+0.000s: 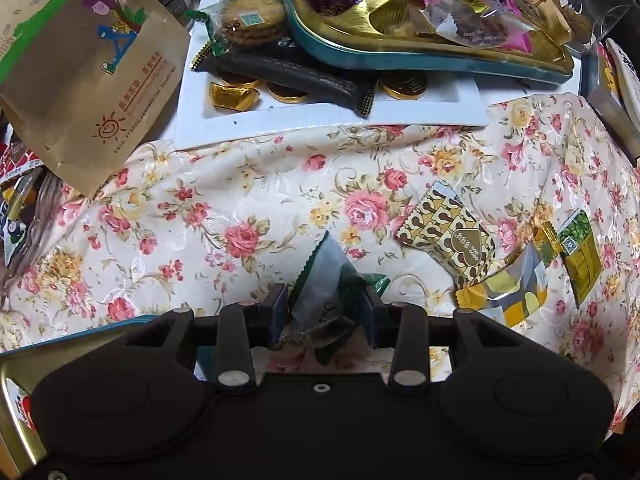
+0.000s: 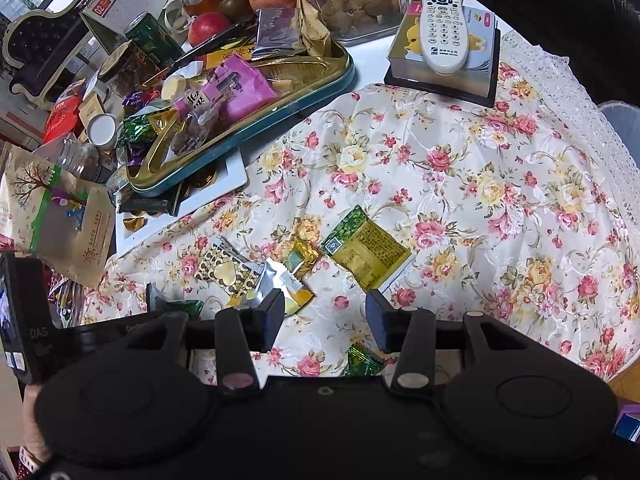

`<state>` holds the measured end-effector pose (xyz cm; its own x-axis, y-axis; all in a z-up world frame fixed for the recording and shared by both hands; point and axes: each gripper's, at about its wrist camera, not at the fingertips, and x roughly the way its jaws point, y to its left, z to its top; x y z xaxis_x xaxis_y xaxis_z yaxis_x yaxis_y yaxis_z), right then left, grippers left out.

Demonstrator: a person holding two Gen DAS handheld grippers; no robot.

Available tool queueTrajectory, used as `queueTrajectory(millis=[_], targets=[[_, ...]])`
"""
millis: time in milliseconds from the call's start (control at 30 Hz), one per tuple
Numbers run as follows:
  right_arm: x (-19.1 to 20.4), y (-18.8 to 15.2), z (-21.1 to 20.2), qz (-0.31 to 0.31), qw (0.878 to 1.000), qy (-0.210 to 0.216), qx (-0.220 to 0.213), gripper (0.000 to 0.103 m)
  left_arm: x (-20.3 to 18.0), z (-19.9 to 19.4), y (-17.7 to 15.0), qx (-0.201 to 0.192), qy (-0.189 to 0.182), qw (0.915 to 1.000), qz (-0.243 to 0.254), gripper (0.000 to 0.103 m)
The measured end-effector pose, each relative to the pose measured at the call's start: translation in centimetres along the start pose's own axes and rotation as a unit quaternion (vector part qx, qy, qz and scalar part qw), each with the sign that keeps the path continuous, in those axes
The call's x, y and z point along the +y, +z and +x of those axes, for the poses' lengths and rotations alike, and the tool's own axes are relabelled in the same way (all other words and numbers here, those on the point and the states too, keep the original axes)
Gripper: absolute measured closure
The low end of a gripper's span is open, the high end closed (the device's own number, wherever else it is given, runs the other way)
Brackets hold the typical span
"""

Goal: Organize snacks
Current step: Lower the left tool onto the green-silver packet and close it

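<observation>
My left gripper (image 1: 326, 300) is shut on a green and silver snack packet (image 1: 326, 276), held above the flowered cloth. Loose snacks lie on the cloth to its right: a brown-and-gold heart packet (image 1: 446, 236), a silver-yellow packet (image 1: 508, 292) and a green-gold packet (image 1: 580, 252). My right gripper (image 2: 326, 312) is open and empty above the cloth; the same heart packet (image 2: 228, 272), silver-yellow packet (image 2: 284, 280), a small gold candy (image 2: 302, 256) and the green-gold packet (image 2: 366, 254) lie just beyond its fingertips. A small green candy (image 2: 362, 360) lies under it. The gold tin tray (image 1: 400, 32) (image 2: 280, 80) holds several snacks.
A white tray (image 1: 332, 116) with gold coins sits under the tin. A kraft paper bag (image 1: 92, 72) stands at left. A remote (image 2: 442, 28) lies on a box at the back right; fruit, jars and cans crowd the back. My left gripper's body (image 2: 24, 332) shows at the left edge.
</observation>
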<state>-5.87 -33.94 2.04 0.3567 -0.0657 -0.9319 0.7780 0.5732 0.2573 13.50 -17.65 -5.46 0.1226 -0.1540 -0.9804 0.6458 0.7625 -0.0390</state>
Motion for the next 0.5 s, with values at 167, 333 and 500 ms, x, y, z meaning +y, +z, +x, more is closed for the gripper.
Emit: queueTrajectory(millis=[167, 333, 500], targets=[[-0.2, 0.2, -0.2, 0.006, 1.000, 0.001, -0.003, 0.056, -0.7, 1.2, -0.1, 0.023, -0.004, 0.9997, -0.007, 0.054], [-0.4, 0.3, -0.3, 0.011, 1.000, 0.003, -0.003, 0.056, -1.4, 1.2, -0.4, 0.029, -0.007, 0.9995, -0.014, 0.060], [-1.0, 0.5, -0.2, 0.018, 1.000, 0.003, -0.003, 0.056, -1.1, 1.0, -0.4, 0.053, -0.036, 0.9955, -0.070, 0.060]])
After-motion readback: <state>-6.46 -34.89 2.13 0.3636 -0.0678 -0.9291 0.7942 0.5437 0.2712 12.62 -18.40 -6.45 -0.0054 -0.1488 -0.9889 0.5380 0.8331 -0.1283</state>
